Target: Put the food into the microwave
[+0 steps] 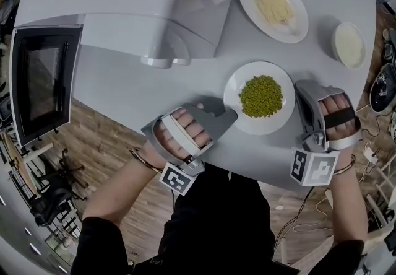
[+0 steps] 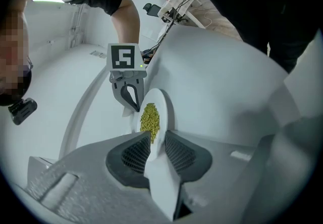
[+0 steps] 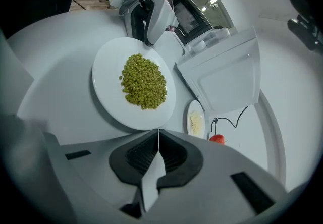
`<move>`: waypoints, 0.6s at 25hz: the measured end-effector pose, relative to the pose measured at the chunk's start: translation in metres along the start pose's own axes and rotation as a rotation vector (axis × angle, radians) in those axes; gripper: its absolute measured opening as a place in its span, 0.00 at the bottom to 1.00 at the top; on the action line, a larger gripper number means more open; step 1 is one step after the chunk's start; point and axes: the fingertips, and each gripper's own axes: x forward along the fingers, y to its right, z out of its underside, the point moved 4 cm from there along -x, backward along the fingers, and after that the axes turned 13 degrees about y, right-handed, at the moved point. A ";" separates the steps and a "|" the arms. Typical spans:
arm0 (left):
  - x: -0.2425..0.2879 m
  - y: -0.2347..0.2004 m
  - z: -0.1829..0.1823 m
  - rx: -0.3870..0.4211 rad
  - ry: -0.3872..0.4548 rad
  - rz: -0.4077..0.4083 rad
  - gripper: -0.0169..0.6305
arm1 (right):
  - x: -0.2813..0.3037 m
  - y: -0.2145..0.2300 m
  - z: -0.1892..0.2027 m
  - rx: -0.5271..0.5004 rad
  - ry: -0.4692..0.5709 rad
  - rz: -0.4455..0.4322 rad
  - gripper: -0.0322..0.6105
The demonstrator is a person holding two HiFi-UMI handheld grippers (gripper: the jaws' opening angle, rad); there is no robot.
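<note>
The plate of peas (image 1: 275, 120) sits on the tabletop (image 1: 124, 91), right in front of both grippers. My left gripper (image 2: 157, 140) is clamped on the plate's near edge. My right gripper (image 3: 158, 136) is squeezed together with nothing in it, and its tips are just beside the plate's other edge.

I think this is the grab step, and the plate is not lifted yet. Next I must lift it flat so no peas roll off. Then I carry it to the microwave (image 1: 43, 85), well off past my left gripper. I cannot tell if its door is open.

Only the left gripper view shows the plate's edge between the pads. Only the right gripper view shows a small red thing (image 3: 217, 138) far ahead.
</note>
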 end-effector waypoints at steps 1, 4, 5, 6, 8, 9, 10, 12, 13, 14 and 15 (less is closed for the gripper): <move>0.000 0.000 0.000 0.010 0.002 -0.007 0.15 | 0.000 0.000 0.000 -0.001 0.000 0.000 0.08; 0.000 0.000 -0.002 0.036 0.001 -0.015 0.16 | 0.001 0.001 -0.001 -0.001 -0.001 -0.002 0.08; 0.000 0.000 -0.002 0.046 0.002 -0.016 0.16 | 0.001 0.001 -0.001 0.003 0.000 -0.003 0.08; 0.001 0.001 -0.003 0.057 0.003 -0.014 0.16 | 0.001 0.001 -0.001 0.009 0.000 -0.006 0.08; 0.001 0.002 -0.004 0.080 0.008 -0.009 0.16 | 0.001 0.001 -0.001 0.021 0.003 -0.014 0.08; 0.001 0.002 -0.004 0.087 0.010 -0.006 0.16 | 0.001 0.000 -0.002 0.024 0.004 -0.018 0.08; 0.001 0.002 -0.004 0.092 0.012 -0.003 0.16 | 0.000 0.000 -0.002 0.027 0.007 -0.021 0.08; 0.001 0.003 -0.005 0.098 0.013 0.002 0.16 | -0.001 -0.001 -0.002 0.029 0.012 -0.028 0.08; 0.001 0.003 -0.005 0.102 0.011 0.002 0.16 | -0.002 -0.002 -0.002 0.028 0.014 -0.032 0.08; 0.001 0.003 -0.005 0.106 0.008 0.001 0.16 | -0.003 -0.003 -0.002 0.026 0.014 -0.035 0.08; 0.001 0.003 -0.004 0.110 0.004 -0.002 0.16 | -0.004 -0.003 -0.002 0.024 0.014 -0.038 0.08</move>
